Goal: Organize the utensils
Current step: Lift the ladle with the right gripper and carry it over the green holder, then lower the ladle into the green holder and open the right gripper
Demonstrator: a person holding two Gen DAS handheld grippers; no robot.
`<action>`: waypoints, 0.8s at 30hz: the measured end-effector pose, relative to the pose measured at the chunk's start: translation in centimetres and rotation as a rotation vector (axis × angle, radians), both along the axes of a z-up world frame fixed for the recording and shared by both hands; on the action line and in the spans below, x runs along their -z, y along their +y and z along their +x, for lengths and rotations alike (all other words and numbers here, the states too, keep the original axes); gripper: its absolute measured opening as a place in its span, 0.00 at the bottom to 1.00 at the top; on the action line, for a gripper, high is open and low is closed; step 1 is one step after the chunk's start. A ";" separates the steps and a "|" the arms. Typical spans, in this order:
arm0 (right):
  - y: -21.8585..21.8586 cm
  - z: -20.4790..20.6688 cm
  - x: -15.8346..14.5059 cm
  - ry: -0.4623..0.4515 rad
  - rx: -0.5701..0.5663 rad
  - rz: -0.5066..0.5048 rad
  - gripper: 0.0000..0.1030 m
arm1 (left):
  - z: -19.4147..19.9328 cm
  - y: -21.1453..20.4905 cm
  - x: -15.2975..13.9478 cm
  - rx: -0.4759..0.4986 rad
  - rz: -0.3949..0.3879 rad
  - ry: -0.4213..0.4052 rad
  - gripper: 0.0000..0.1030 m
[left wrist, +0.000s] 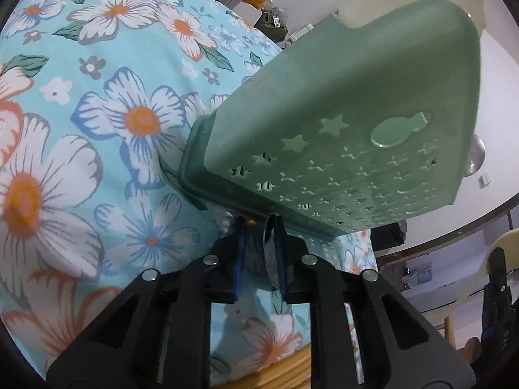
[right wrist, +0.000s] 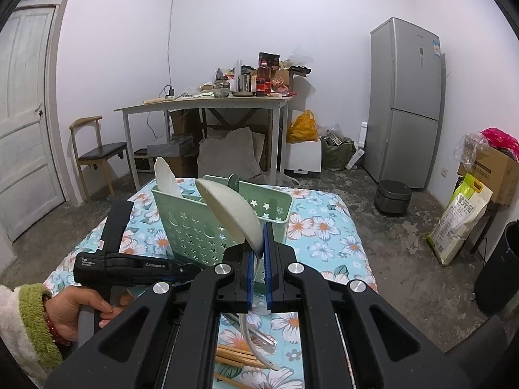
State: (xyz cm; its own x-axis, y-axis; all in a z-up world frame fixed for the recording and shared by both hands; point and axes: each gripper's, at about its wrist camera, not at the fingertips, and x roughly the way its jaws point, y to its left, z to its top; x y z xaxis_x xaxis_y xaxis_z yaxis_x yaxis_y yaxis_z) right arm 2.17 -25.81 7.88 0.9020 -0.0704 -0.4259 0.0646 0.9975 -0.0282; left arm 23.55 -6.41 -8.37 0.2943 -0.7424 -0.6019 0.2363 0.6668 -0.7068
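From the left wrist, the left gripper (left wrist: pixel 259 227) has its jaws nearly together under the base edge of the green caddy (left wrist: pixel 340 136), which fills one o'clock; whether they pinch it is hidden. From the right wrist, the right gripper (right wrist: pixel 258 253) pinches a white ladle (right wrist: pixel 232 210) before the caddy at twelve o'clock, so lowering it inside seems next, while chopsticks (right wrist: pixel 236 355) at six o'clock are half covered.

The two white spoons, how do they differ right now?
The spoon in the right gripper is clamped between the jaws, bowl up outside the green caddy. The other spoon stands inside the caddy, free of any gripper, only its top showing. Both look pale white plastic.
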 end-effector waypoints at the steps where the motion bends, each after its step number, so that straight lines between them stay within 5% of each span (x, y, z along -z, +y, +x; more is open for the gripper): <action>1: 0.0 0.0 0.1 0.001 0.000 0.000 0.05 | 0.1 -0.2 0.0 0.000 0.005 -0.003 0.06; 13: 0.1 -0.2 0.3 0.001 0.011 -0.008 0.05 | -3.0 0.8 -3.5 -0.035 0.053 -0.144 0.02; 19: 0.3 -0.3 0.2 -0.004 0.016 -0.017 0.05 | -7.3 3.9 -10.3 -0.090 0.146 -0.382 0.02; 24: 0.5 -0.2 0.4 0.002 0.011 -0.012 0.05 | -10.1 6.0 -17.4 -0.124 0.135 -0.582 0.02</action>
State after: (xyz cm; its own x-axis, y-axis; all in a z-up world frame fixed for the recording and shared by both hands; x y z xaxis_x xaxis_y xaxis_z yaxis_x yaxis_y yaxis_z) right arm 2.00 -25.35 7.50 0.9003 -0.0859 -0.4268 0.0759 0.9963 -0.0404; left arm 13.49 -0.37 9.03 0.6828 -0.6097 -0.4026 0.4735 0.7889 -0.3917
